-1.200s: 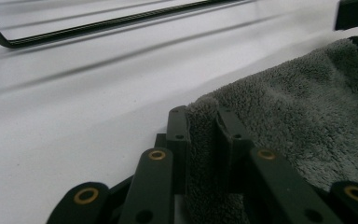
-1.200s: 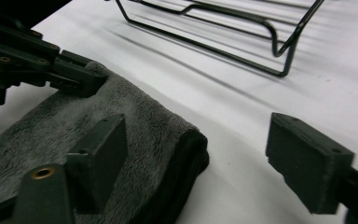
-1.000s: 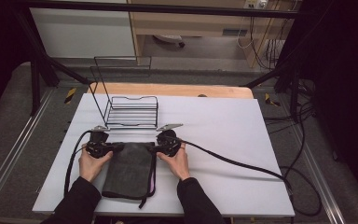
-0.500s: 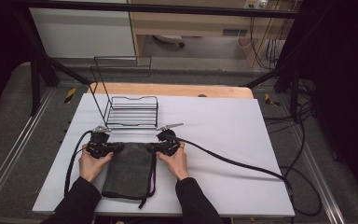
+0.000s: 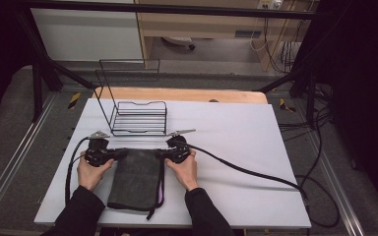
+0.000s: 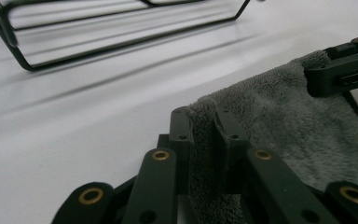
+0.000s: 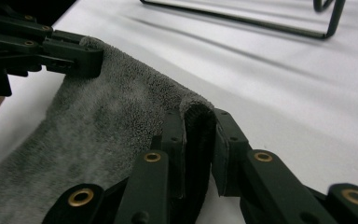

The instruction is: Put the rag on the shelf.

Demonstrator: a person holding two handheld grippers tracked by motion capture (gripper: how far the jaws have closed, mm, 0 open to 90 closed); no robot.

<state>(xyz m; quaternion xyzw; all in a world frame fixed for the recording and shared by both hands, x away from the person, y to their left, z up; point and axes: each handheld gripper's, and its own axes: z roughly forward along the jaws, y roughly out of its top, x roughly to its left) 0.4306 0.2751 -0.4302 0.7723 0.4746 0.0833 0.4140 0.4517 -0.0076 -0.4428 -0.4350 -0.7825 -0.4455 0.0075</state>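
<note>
towel: dark grey terry towel [image 5: 137, 179] lies flat on the white table [image 5: 246, 147], near edge, between my two hands; a thin dark strap and a bit of purple trim run down its right side.
left gripper: my left gripper [image 5: 109, 154] sits at the towel's far-left corner; in the left gripper view [image 6: 204, 140] the jaws are closed down on a pinch of the pile, cloth wedged between them.
right gripper: my right gripper [image 5: 165, 154] is at the far-right corner; in the right gripper view [image 7: 199, 144] the folded edge sits between jaws drawn nearly together, with a small gap on the right side, so i read it as gripped.
key relation: both corners held lie along the towel's far short edge; its long axis runs from that edge back toward me, so i judge any lift or fold would pull along that line. both hands are equally near.
rack: black wire rack [image 5: 140, 118] stands just beyond the grippers, apart from the towel.
surface: plain and white, otherwise bare.
room: dark frame posts, cables trailing off to the right, grey floor around.
</note>
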